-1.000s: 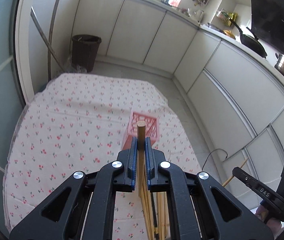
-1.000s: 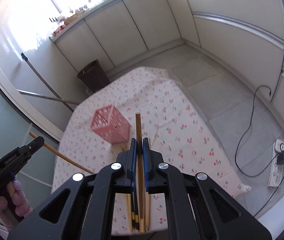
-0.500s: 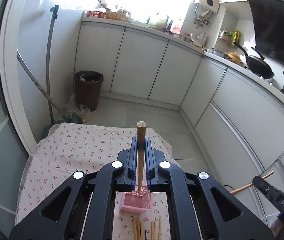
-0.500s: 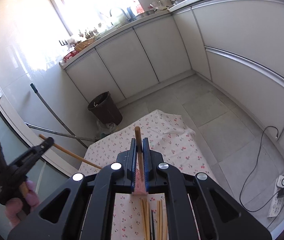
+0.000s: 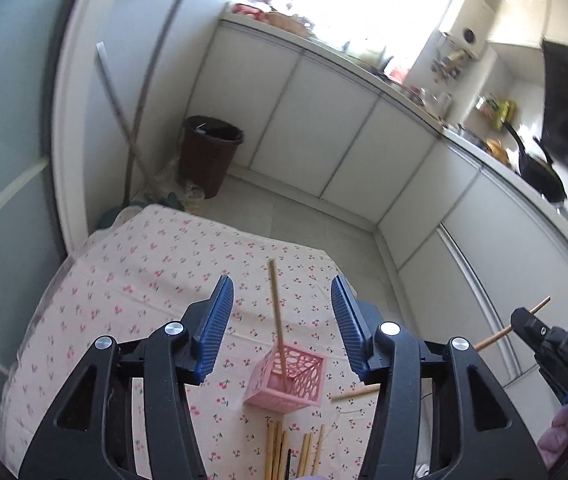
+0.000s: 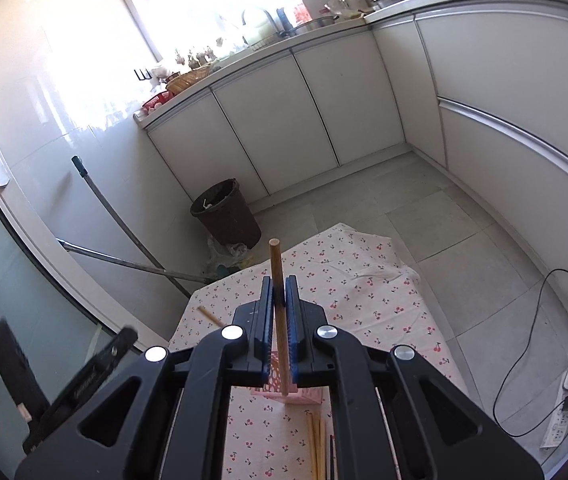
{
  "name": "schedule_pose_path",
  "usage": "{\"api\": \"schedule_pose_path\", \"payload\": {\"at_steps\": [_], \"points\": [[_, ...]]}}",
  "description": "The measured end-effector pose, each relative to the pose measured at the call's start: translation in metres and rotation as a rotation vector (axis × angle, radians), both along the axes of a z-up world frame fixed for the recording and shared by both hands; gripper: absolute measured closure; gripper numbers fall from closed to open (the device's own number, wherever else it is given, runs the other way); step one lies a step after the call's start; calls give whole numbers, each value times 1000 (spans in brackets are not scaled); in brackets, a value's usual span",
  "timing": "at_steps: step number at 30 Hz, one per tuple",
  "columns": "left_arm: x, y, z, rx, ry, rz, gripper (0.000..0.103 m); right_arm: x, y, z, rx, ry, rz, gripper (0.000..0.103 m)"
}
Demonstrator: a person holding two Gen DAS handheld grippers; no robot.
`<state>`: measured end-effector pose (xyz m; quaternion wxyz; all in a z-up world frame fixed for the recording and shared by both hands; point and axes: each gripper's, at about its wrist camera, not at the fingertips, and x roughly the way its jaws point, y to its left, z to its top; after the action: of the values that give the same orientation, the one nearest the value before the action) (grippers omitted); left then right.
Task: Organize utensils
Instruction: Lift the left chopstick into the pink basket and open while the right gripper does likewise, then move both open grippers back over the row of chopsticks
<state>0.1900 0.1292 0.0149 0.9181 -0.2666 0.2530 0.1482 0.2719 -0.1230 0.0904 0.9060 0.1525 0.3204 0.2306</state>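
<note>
Sorting chopsticks into the pink holder [image 5: 286,380] is the step in hand, as we judge it. Our left tool [image 5: 279,320] hangs above the holder with its blue ribbed pads wide apart, gripping nothing; one chopstick [image 5: 276,320] stands in the holder between them, leaning a little, clear of both pads. Our right tool [image 6: 279,312] is clamped on a second chopstick [image 6: 277,280], which points up past the pads while its lower end hangs just above the holder [image 6: 284,394] in the right wrist view. From the left wrist camera that tool [image 5: 540,332] shows off to the right side, its stick slanting out both ways.

The next move, we think, calls for lowering the right tool until the stick's tip clears the holder's rim, then parting the pads. The left tool could then go for the loose chopsticks [image 5: 279,448] lying on the table just in front of the holder.

The holder is a small square box of pink plastic with lacy cut-out walls, light enough, we suspect, to tip if knocked. The sticks are slim, round, pale wood or bamboo. The table [image 5: 123,280] wears a soft white cloth printed with small red cherries, slightly wrinkled.
</note>
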Motion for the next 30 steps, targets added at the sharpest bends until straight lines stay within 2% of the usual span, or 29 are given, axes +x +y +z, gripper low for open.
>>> {"api": "schedule_pose_path", "payload": {"at_steps": [7,10,15,17,20,22,25,30], "points": [[-7,11,-13,-11,57,5,54,18,27,-6,-24,-7,-29,97],[-5,7,-18,15,75,-4,54,30,40,-23,-29,6,-53,92],[1,-6,-25,40,106,-78,54,29,50,-56,-56,68,-38,77],[0,-12,-25,59,117,-100,54,24,50,-60,-81,61,-37,77],[0,-19,-27,80,133,-125,51,13,47,-66,-111,54,-36,75],[-2,-25,-29,98,146,-141,49,6,46,-69,-140,48,-35,68],[-2,-30,-30,115,155,-154,47,-6,42,-78,-174,44,-39,64],[-7,-39,-36,152,175,-166,34,-22,33,-92,-214,52,-57,51]]}}
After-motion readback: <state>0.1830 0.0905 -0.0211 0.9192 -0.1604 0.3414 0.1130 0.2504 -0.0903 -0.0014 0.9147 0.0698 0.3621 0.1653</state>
